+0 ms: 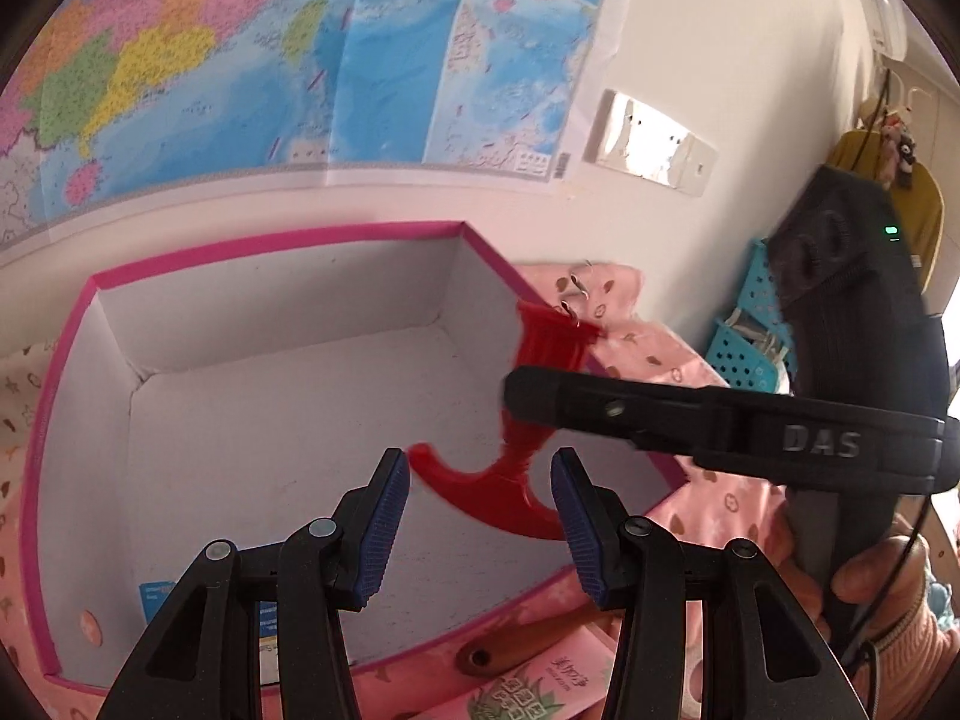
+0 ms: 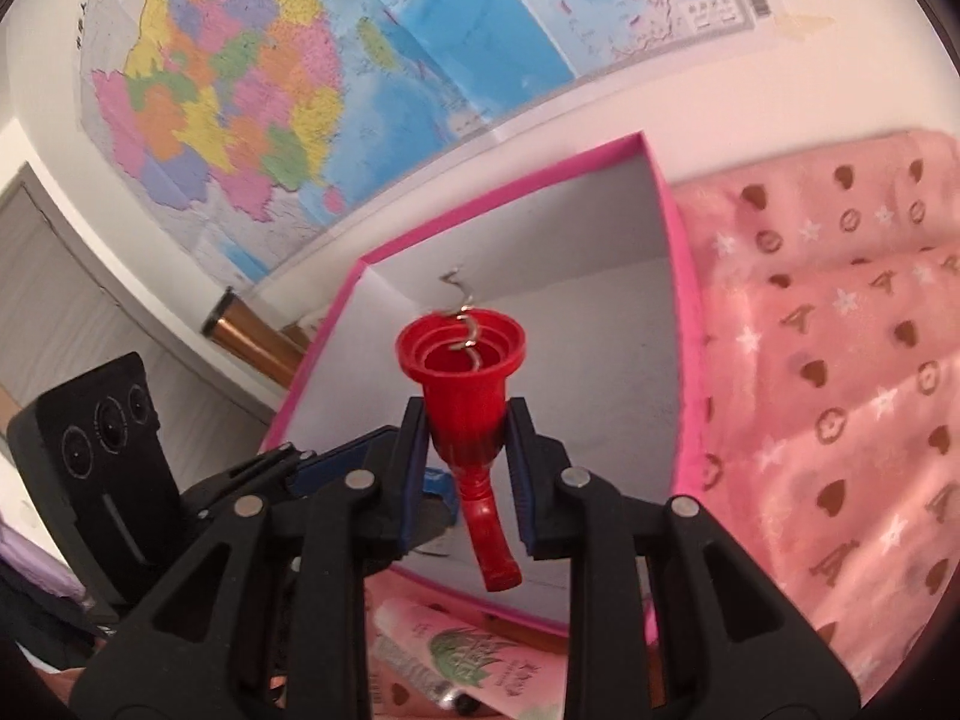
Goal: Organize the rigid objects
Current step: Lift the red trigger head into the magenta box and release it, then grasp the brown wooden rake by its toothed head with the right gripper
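Only "DAS" reads clearly — raised grey letters on the black right gripper [image 1: 606,414].

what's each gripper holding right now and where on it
The right gripper flanks the red corkscrew at its bell-shaped body, above the pink box. The left gripper holds nothing.

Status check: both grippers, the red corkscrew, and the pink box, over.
Right gripper holding red corkscrew above pink box. Left gripper open, empty, alongside. Box floor bare beneath; nothing in the way.
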Action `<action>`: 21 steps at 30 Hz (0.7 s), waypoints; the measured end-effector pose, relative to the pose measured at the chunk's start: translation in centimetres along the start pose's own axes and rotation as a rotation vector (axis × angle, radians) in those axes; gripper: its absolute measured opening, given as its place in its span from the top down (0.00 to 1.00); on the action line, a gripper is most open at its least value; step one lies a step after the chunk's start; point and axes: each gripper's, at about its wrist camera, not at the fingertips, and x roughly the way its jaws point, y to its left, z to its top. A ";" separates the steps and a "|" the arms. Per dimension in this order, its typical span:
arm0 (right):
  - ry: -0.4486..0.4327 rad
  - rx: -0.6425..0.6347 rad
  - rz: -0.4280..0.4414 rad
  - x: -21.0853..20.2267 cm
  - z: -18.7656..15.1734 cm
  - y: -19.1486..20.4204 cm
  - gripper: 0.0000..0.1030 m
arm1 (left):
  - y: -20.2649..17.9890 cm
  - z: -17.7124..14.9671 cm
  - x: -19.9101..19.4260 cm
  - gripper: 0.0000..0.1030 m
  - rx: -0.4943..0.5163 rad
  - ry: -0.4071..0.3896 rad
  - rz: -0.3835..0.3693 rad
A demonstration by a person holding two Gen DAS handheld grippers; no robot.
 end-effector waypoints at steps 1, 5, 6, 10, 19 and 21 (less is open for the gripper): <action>-0.003 -0.009 -0.018 -0.2 0.0 0.1 0.60 | 0.1 0.0 0.1 0.52 -0.006 0.003 0.002; -0.040 -0.022 -0.106 -1.4 0.0 -0.1 0.54 | 0.5 -0.3 -0.2 0.52 -0.018 0.002 0.010; -0.050 -0.016 -0.108 -1.8 0.0 -0.2 0.53 | 0.5 -0.3 -0.3 0.52 -0.019 0.000 0.012; -0.083 -0.004 -0.107 -3.5 -0.6 -0.9 0.53 | 0.4 -0.7 -0.8 0.52 -0.004 -0.011 0.025; -0.115 -0.007 -0.089 -6.5 -2.9 -1.7 0.53 | 0.9 -2.3 -3.4 0.51 -0.002 -0.061 0.039; -0.115 -0.007 -0.083 -6.9 -3.5 -1.8 0.53 | 0.8 -2.5 -4.1 0.50 -0.004 -0.076 0.045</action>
